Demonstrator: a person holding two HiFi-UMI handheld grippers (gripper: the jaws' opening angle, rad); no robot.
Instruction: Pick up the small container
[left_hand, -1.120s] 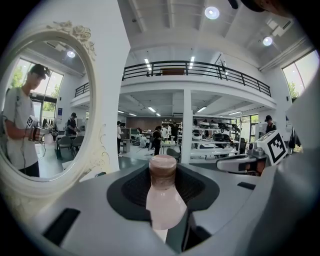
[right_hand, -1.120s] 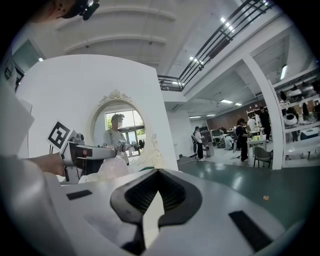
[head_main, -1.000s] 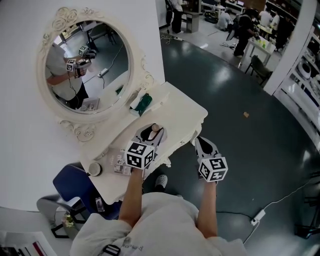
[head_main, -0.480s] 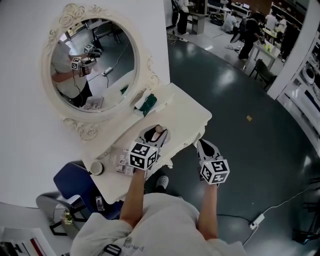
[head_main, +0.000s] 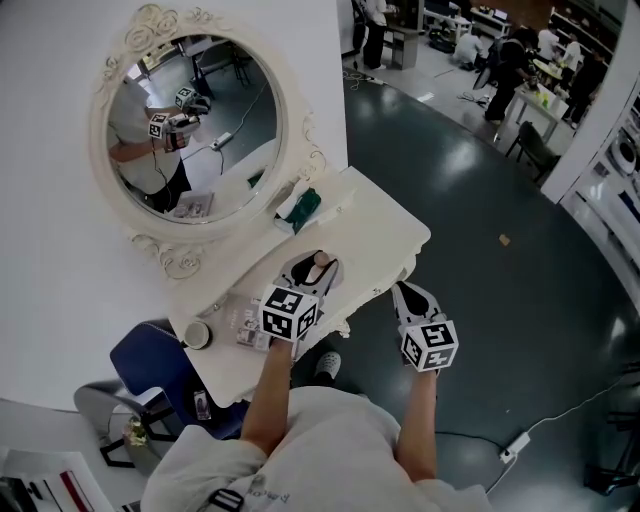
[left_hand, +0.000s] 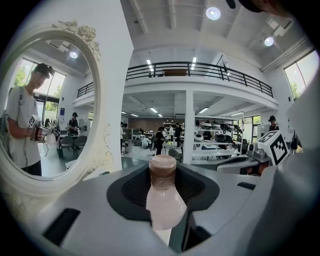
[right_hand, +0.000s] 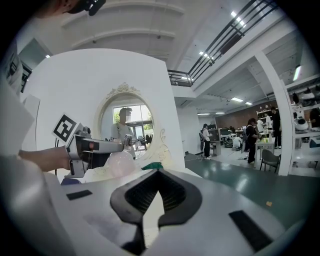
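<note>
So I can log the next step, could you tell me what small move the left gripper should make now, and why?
Probably raise the left gripper straight up a little, jaws kept closed: the small container already sits gripped between them, over the white dresser top; the right gripper is empty.

A cream vanity table (head_main: 385, 232) carries an ornate round mirror (head_main: 190, 125) at its back edge, a green-and-white packet (head_main: 300, 208), small clear packets (head_main: 248, 326) and a round jar (head_main: 197, 335).

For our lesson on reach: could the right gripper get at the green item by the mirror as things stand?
Probably yes. The right gripper hangs just off the tabletop, whose bare surface lies between it and the green item; its shut jaws must open.
</note>
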